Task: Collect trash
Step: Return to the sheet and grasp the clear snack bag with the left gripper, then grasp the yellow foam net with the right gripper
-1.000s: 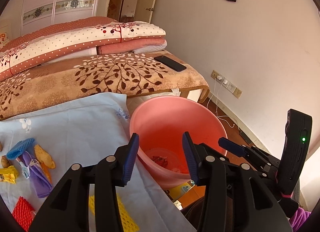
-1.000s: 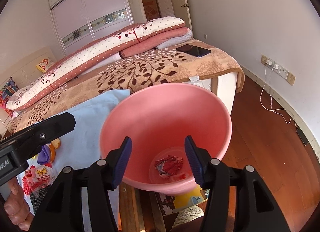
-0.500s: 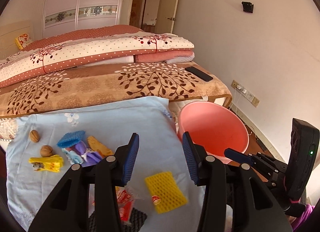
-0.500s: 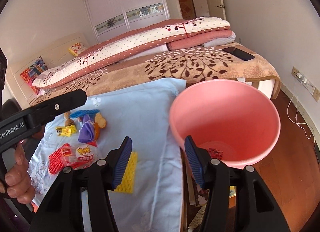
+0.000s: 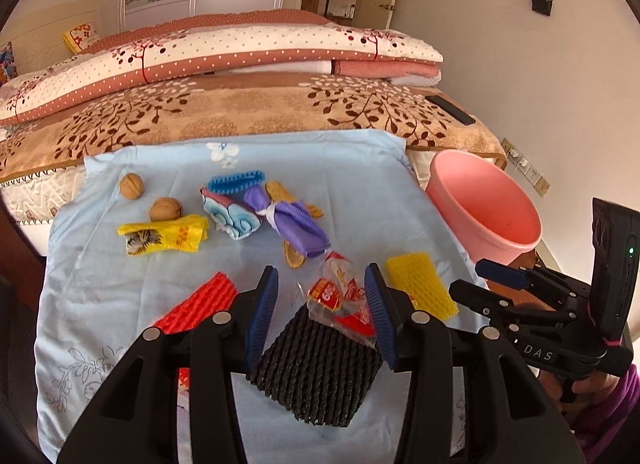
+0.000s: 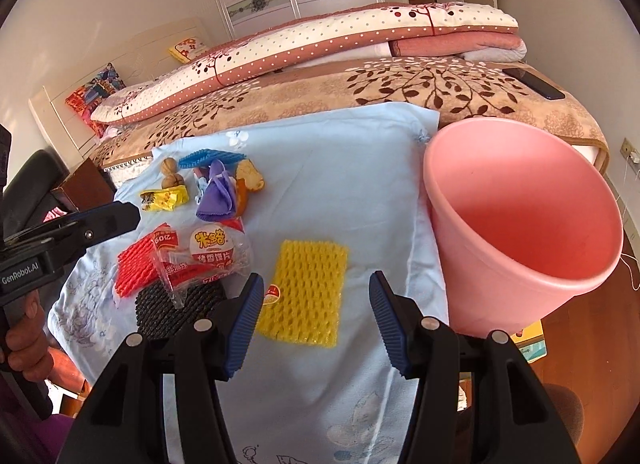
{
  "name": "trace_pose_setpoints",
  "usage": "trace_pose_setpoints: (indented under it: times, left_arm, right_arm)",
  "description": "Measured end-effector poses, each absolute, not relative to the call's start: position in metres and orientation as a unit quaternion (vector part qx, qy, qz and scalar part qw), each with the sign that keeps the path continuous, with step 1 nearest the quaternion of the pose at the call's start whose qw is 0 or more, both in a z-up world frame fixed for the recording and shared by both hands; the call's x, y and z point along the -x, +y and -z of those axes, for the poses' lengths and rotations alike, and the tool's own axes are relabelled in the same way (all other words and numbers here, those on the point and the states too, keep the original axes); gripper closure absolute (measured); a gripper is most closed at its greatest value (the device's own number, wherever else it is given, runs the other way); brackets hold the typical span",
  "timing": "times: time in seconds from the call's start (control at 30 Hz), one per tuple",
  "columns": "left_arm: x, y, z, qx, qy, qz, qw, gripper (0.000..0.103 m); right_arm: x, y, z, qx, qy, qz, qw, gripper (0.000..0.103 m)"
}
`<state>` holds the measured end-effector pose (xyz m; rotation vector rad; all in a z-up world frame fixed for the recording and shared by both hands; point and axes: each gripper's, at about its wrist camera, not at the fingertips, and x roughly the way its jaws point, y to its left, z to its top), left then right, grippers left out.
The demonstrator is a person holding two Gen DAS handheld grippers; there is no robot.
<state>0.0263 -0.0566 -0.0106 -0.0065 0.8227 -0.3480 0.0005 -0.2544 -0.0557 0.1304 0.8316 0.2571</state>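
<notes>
Trash lies on a light blue cloth [image 5: 352,168]. My left gripper [image 5: 322,316] is open and empty, just above a black foam net [image 5: 316,376] and a clear snack wrapper [image 5: 340,296]. My right gripper [image 6: 316,324] is open and empty above a yellow foam net [image 6: 304,288], which also shows in the left wrist view [image 5: 420,284]. A pink bucket [image 6: 520,232] stands at the cloth's right edge. A red foam net [image 5: 200,304], a yellow wrapper [image 5: 168,238], a purple and blue wrapper bundle [image 5: 272,212] and two walnuts [image 5: 132,184] lie farther back.
A bed with a brown leaf-patterned blanket [image 5: 248,108] and folded quilts runs behind the cloth. A black phone [image 5: 450,109] lies on the blanket at the right. Wall sockets with a cable [image 5: 524,168] and wooden floor [image 6: 580,328] are right of the bucket.
Both grippers have swung left from over the pink bucket to over the cloth and come nearer to the trash. Both stay open and empty.
</notes>
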Motion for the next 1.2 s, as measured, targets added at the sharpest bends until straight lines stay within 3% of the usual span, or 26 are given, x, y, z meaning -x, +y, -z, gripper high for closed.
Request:
trace_pose_setpoints:
  times: [0.43,0.47,0.53,0.6,0.93,1.07,1.13,1.2]
  left_arm:
    - [-0.041,-0.067,0.040,-0.001,0.454,0.178,0.873,0.059]
    - [-0.041,-0.066,0.040,0.000,0.454,0.178,0.873,0.062]
    - [-0.042,-0.066,0.041,0.003,0.458,0.179,0.870,0.077]
    - [-0.044,-0.064,0.043,0.010,0.464,0.180,0.867,0.083]
    - [-0.034,-0.056,0.019,0.027,0.421,0.201,0.884,0.089]
    - [-0.032,-0.050,0.008,0.030,0.402,0.200,0.893,0.089]
    - [-0.032,-0.048,0.005,0.034,0.398,0.199,0.895,0.089]
    - [-0.031,-0.045,0.004,0.035,0.394,0.198,0.897,0.089]
  right_arm:
    - [-0.014,-0.243,0.075,-0.051,0.439,-0.132,0.888,0.044]
    - [-0.014,-0.242,0.076,-0.049,0.441,-0.132,0.886,0.044]
    - [-0.015,-0.240,0.078,-0.046,0.444,-0.132,0.885,0.044]
    - [-0.016,-0.238,0.079,-0.043,0.447,-0.132,0.884,0.044]
    - [-0.018,-0.235,0.085,-0.039,0.458,-0.125,0.879,0.045]
    - [-0.017,-0.233,0.085,-0.042,0.459,-0.136,0.877,0.065]
    - [-0.016,-0.231,0.083,-0.041,0.455,-0.139,0.879,0.080]
    - [-0.015,-0.230,0.081,-0.038,0.450,-0.141,0.881,0.084]
